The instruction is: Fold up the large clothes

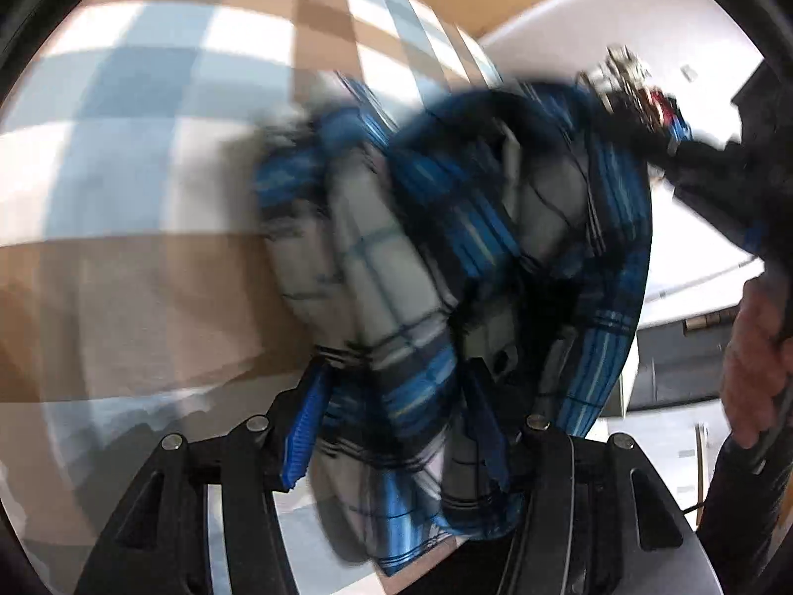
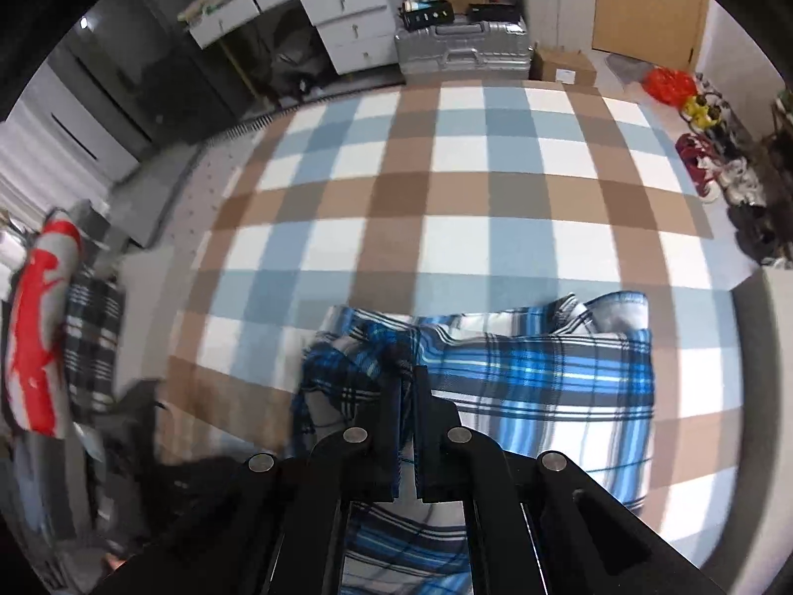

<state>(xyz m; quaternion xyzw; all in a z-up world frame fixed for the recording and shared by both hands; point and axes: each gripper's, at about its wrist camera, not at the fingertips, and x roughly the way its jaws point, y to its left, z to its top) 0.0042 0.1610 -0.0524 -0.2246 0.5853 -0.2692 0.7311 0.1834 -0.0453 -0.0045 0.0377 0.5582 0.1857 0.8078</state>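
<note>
My right hand-held gripper [image 2: 409, 426] is clamped on the shirt [image 2: 535, 386] edge, lower centre; the left hand-held gripper [image 1: 396, 426], half-closed, pinches bunched cloth to lift it off the bed [image 2: 446, 188].

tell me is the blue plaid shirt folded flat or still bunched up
Bunched up: the blue plaid shirt lies in crumpled layers on the checked blanket, and the right gripper pinches a gathered fold.

Soft woven plaid cloth shirt [image 2: 535, 377] on matt checked fabric bedcover [image 2: 446, 188]; matt black plastic claws.
</note>
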